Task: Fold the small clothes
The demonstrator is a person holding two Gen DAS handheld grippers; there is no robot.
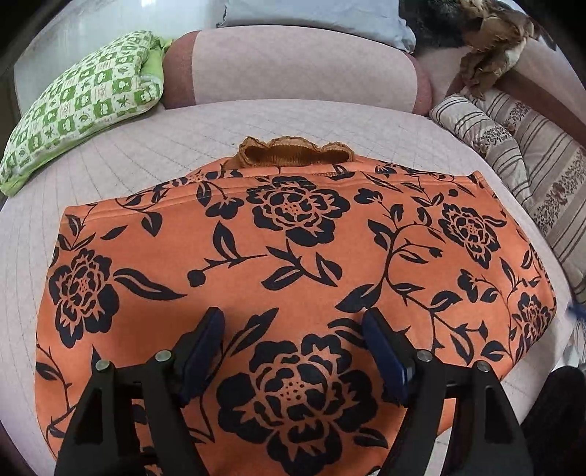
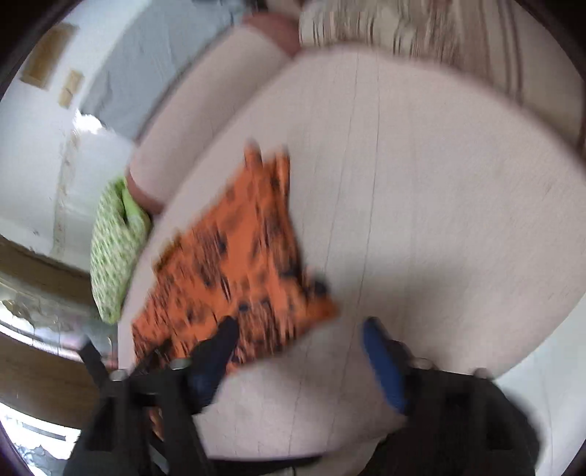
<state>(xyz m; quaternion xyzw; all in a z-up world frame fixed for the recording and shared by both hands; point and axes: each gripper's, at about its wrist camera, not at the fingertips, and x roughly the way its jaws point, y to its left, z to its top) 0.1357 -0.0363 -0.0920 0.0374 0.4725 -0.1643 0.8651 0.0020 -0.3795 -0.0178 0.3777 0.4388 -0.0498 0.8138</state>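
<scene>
An orange garment with black flowers (image 1: 293, 256) lies spread flat on the pale pink quilted bed (image 1: 146, 146), a brown ruffled waistband (image 1: 293, 150) showing at its far edge. My left gripper (image 1: 293, 322) hovers open over the garment's near half, nothing between its blue pads. In the blurred right wrist view the same garment (image 2: 234, 256) lies to the left on the bed (image 2: 439, 183). My right gripper (image 2: 298, 329) is open just off the garment's near corner, its left finger (image 2: 219, 344) over the cloth's edge, holding nothing.
A green patterned pillow (image 1: 80, 99) lies at the far left. A pink bolster (image 1: 293, 69) runs along the back. Striped bedding (image 1: 523, 146) and a brown crumpled cloth (image 1: 490, 51) sit at the right. A blue pillow (image 1: 311, 14) is behind.
</scene>
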